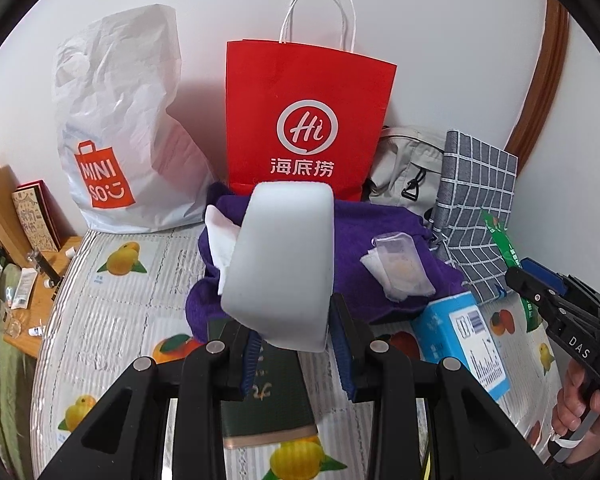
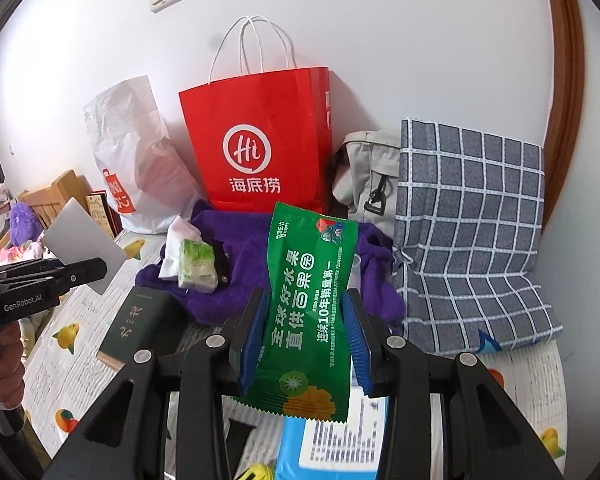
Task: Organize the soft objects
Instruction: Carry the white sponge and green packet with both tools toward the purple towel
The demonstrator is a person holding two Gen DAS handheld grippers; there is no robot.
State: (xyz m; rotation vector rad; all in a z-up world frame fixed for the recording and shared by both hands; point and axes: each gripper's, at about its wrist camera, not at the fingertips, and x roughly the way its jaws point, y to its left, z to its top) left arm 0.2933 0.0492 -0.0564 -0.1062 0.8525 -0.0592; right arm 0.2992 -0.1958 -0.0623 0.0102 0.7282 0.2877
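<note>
Two grippers are being held above the fruit-print bed cover (image 1: 140,280). By the left gripper (image 1: 296,344) one white foam block (image 1: 280,264) is being clamped between its blue pads, the block standing up in front of the red paper bag (image 1: 308,120). By the right gripper (image 2: 306,344) one green snack packet (image 2: 308,304) is being pinched at its sides, raised in front of the same red bag (image 2: 260,148).

Three bags are being leaned against the wall: the red paper bag in the middle, one white plastic shopping bag (image 1: 116,132) to its left, and one beige canvas bag (image 1: 408,160) to its right. One grey checked cloth (image 2: 468,232) is being draped just right of the canvas bag. One purple towel (image 1: 380,248) is lying bunched directly in front of the red bag, and on it are being carried one white cloth (image 1: 220,236), one clear pouch (image 1: 396,264) and one small green tissue pack (image 2: 198,266). One dark green book (image 2: 144,324) is lying left of and nearer than the towel, and one blue box (image 1: 464,340) is lying right of and nearer than it.

Open cover is being left to the left of the towel, in front of the white bag, as far as the bed's left edge, beyond which a wooden desk (image 1: 40,300) with small clutter is standing. To the right of the red bag, the checked cloth is reaching close to the wooden door frame (image 1: 540,80).
</note>
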